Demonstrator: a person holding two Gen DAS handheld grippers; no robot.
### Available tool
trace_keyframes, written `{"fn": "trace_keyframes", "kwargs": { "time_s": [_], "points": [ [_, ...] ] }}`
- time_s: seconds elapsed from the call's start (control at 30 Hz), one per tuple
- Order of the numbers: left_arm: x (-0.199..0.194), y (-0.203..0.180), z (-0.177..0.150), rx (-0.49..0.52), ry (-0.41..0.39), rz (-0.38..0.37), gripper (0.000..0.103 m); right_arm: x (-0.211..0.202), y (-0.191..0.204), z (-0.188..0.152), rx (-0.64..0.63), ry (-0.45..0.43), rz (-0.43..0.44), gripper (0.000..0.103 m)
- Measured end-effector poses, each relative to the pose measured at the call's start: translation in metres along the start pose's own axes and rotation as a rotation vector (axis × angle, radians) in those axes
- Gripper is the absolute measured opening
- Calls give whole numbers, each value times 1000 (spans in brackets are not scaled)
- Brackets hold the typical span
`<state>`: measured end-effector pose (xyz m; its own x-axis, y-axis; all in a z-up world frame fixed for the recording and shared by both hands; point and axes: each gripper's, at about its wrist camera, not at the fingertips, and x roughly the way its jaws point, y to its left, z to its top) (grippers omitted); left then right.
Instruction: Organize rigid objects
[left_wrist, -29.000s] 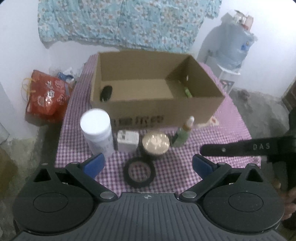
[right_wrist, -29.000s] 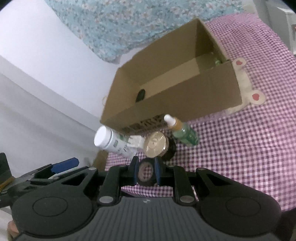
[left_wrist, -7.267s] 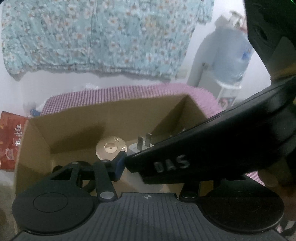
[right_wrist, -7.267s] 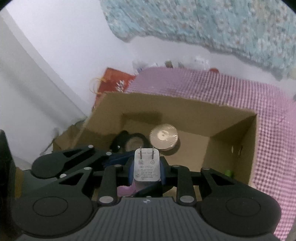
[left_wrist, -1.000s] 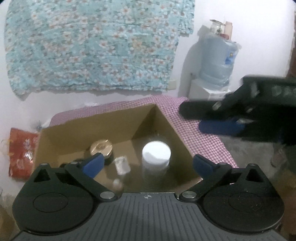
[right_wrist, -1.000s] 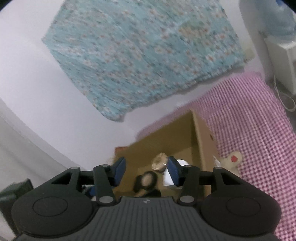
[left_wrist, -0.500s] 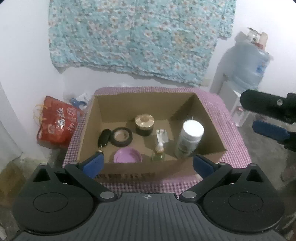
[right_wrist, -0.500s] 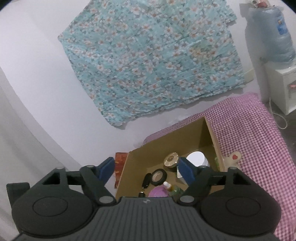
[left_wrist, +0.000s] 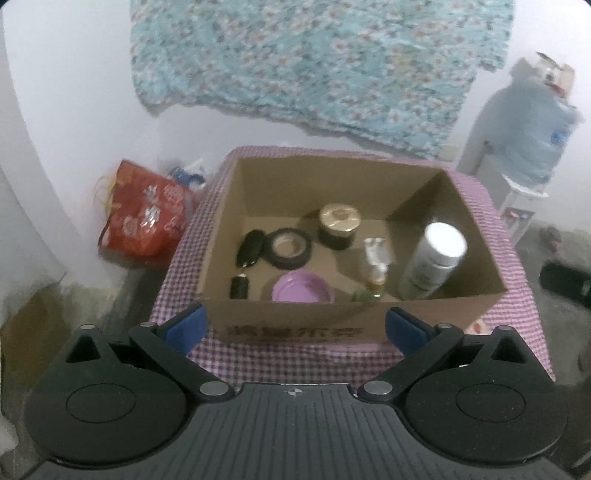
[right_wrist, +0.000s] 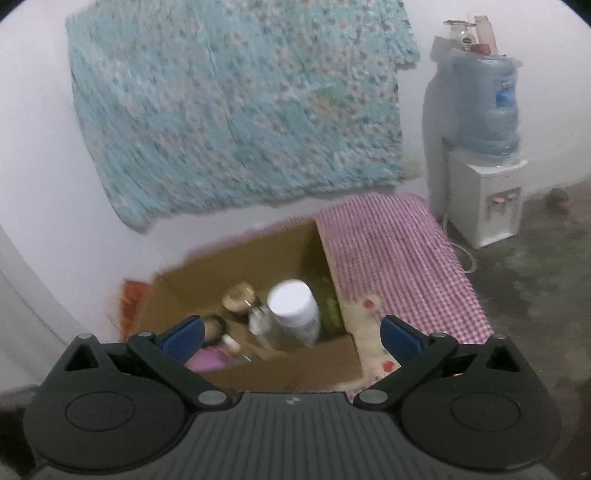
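An open cardboard box (left_wrist: 343, 325) sits on a table with a purple checked cloth (left_wrist: 295, 358). Inside it are a white-capped bottle (left_wrist: 436, 258), a gold-lidded jar (left_wrist: 339, 225), a black tape roll (left_wrist: 290, 247), a purple dish (left_wrist: 301, 290), a white charger (left_wrist: 376, 249), a small green bottle (left_wrist: 373, 286) and two small black items. My left gripper (left_wrist: 295, 326) is open and empty, held back in front of the box. My right gripper (right_wrist: 291, 338) is open and empty, above the box (right_wrist: 295, 365) and its white-capped bottle (right_wrist: 293, 310).
A red bag (left_wrist: 146, 214) sits on the floor left of the table. A water dispenser (right_wrist: 480, 155) stands at the right wall. A floral cloth (left_wrist: 314, 66) hangs on the wall behind. The right gripper's dark body (left_wrist: 565, 282) shows at the right edge.
Both grippers have pulled back and up from the box. The right gripper has swung right, so the dispenser and floor now show. All items stay in the box.
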<state>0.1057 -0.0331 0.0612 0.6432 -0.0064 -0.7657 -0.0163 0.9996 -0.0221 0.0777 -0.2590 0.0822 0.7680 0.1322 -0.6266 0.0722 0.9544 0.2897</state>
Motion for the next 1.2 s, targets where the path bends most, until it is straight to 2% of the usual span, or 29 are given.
{"fn": "trace_keyframes", "kwargs": {
  "time_s": [0.13,0.37,0.9,1.2],
  "points": [
    [5,8,4,-16,2,21,103,16,20,-7,-93,38,-45,103],
    [9,10,8,-3,-8,22,103,32,50,-8,-190,62,-53,103],
    [14,8,9,14,-8,29,103,48,58,-10,-224,92,-103,103],
    [15,7,7,24,-8,38,103,50,56,-9,-227,98,-104,103]
  ]
}}
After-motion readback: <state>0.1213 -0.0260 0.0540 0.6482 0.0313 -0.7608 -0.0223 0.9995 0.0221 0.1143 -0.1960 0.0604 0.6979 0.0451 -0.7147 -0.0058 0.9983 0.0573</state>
